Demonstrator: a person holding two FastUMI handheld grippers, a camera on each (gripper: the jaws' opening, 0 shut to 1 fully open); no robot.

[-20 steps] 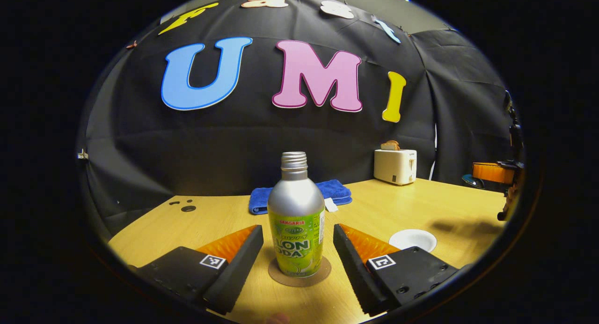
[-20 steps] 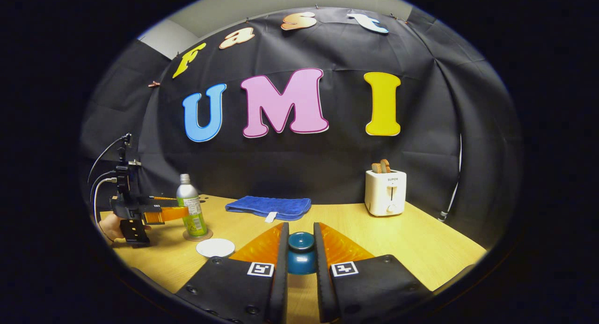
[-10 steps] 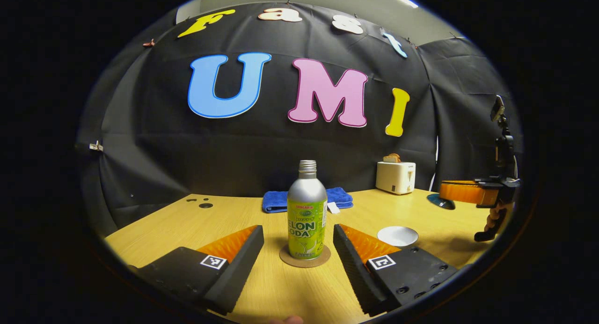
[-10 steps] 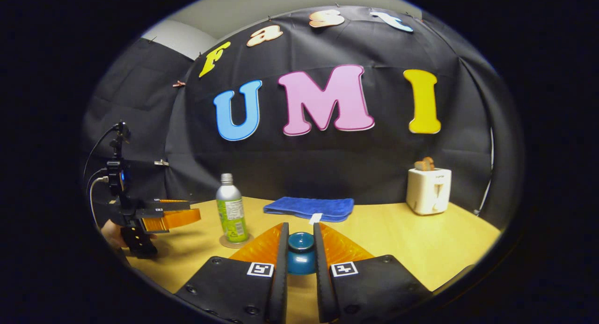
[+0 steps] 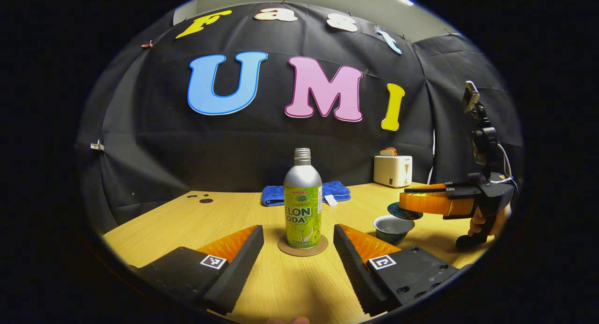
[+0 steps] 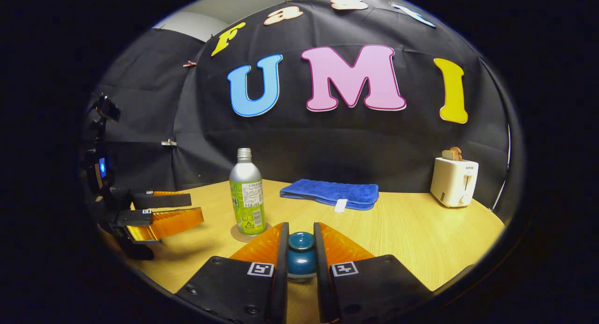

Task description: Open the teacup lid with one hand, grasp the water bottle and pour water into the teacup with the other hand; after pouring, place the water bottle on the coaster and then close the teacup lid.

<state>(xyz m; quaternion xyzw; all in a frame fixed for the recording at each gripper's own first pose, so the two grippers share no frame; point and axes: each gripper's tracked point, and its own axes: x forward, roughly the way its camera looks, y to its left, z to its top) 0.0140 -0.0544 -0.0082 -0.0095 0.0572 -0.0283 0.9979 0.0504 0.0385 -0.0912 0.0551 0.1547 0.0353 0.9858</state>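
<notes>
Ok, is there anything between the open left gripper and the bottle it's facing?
Nothing visible. The left gripper is open, with bare table leading straight to the water bottle upright on its coaster. The teacup stands off to the side.

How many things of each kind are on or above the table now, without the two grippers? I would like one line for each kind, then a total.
Bottle: 1
Coaster: 1
Teacup: 1
Teacup lid: 1
Blue towel: 1
Toaster: 1
Total: 6
</notes>
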